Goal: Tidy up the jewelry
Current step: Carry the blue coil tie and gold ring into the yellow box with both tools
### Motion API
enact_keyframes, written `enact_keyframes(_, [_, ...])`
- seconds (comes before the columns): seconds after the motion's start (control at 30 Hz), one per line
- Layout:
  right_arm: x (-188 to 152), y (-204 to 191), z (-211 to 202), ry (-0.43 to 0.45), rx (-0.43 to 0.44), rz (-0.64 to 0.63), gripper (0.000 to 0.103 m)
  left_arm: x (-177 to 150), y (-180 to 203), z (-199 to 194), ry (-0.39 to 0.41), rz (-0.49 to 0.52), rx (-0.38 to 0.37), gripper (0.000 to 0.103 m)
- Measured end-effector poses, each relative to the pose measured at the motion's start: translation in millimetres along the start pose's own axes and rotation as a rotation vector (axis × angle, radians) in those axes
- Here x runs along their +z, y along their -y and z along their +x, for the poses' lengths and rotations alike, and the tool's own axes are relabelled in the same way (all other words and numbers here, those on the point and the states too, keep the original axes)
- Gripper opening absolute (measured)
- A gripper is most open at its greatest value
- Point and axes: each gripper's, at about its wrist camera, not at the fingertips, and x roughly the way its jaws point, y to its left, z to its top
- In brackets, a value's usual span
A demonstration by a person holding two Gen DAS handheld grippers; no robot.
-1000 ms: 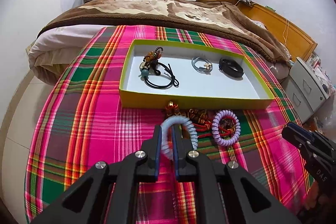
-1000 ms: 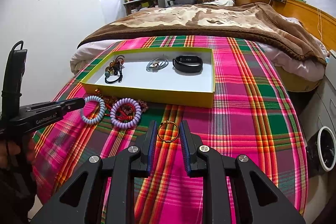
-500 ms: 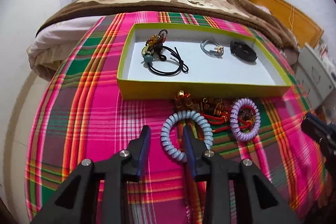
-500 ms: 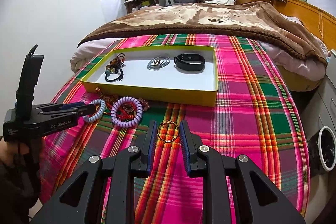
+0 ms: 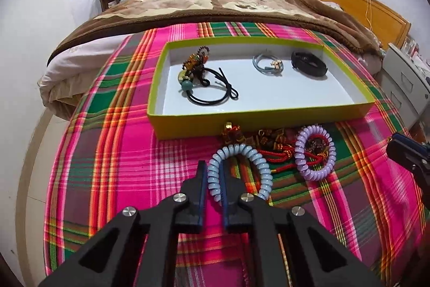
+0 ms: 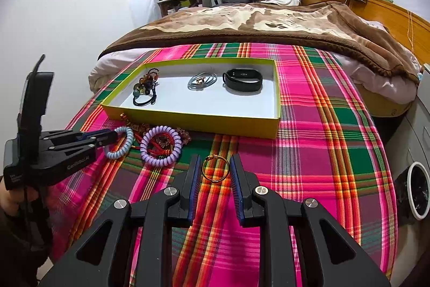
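Observation:
A yellow-green box (image 5: 188,127) (image 6: 188,123) with a white floor lies on the plaid cloth. It holds a beaded black cord bracelet (image 5: 200,77), a pale blue bangle (image 5: 266,63) and a black band (image 5: 309,66). My left gripper (image 5: 214,174) (image 6: 113,137) is shut on the pale blue coil bracelet (image 5: 252,155) in front of the box. A purple coil bracelet (image 5: 315,155) (image 6: 160,144) lies on red cord jewelry (image 5: 279,152). My right gripper (image 6: 215,168) is open around a gold ring bangle (image 6: 215,168) lying on the cloth.
The plaid cloth (image 5: 121,166) covers a round table beside a bed with a brown blanket (image 5: 228,4). Grey drawers (image 5: 408,82) stand at the right. A white bin (image 6: 418,195) stands on the floor at the right.
My left gripper opened half a second ago around the pale blue coil bracelet, and has now closed on its left side. The right gripper has stayed still around the gold bangle.

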Motion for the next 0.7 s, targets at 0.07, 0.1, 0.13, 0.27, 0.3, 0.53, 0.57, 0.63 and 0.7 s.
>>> enact_keyframes(0.07, [0.6,-0.5,-0.5,0.003,-0.001,0.001,0.023,0.5,-3.2,-7.1,0.018,-0.013,-0.011,0.009])
enact_keyframes(0.1, [0.9,-0.7,-0.9,0.004,0.0,0.001,0.023,1.2,-4.7,-10.0,0.025,-0.021,-0.015,0.009])
enact_keyframes(0.13, [1.2,-1.4,-1.2,0.005,-0.001,-0.001,0.023,1.7,-6.4,-13.6,0.033,-0.029,-0.025,0.01])
enact_keyframes(0.27, [2.8,-3.8,-2.4,0.011,0.001,-0.003,0.023,5.0,-10.8,-25.9,0.063,-0.047,-0.058,0.01])
enact_keyframes(0.3, [3.4,-4.4,-2.8,0.014,0.001,-0.002,0.023,6.2,-11.2,-28.6,0.07,-0.05,-0.06,0.01])
enact_keyframes(0.53, [13.1,-6.5,-2.7,0.029,0.005,-0.004,0.023,21.0,-10.0,-34.6,0.098,-0.072,-0.091,0.01])
enact_keyframes(0.57, [15.3,-6.4,-2.8,0.032,0.005,-0.005,0.023,24.0,-9.8,-33.9,0.101,-0.074,-0.093,0.01])
enact_keyframes(0.63, [22.1,-5.4,-2.7,0.042,0.01,-0.001,0.023,30.9,-9.2,-32.1,0.106,-0.086,-0.112,0.01])
enact_keyframes(0.7, [30.5,-3.6,-0.7,0.051,0.01,0.002,0.023,38.0,-8.2,-29.8,0.109,-0.092,-0.133,0.01])
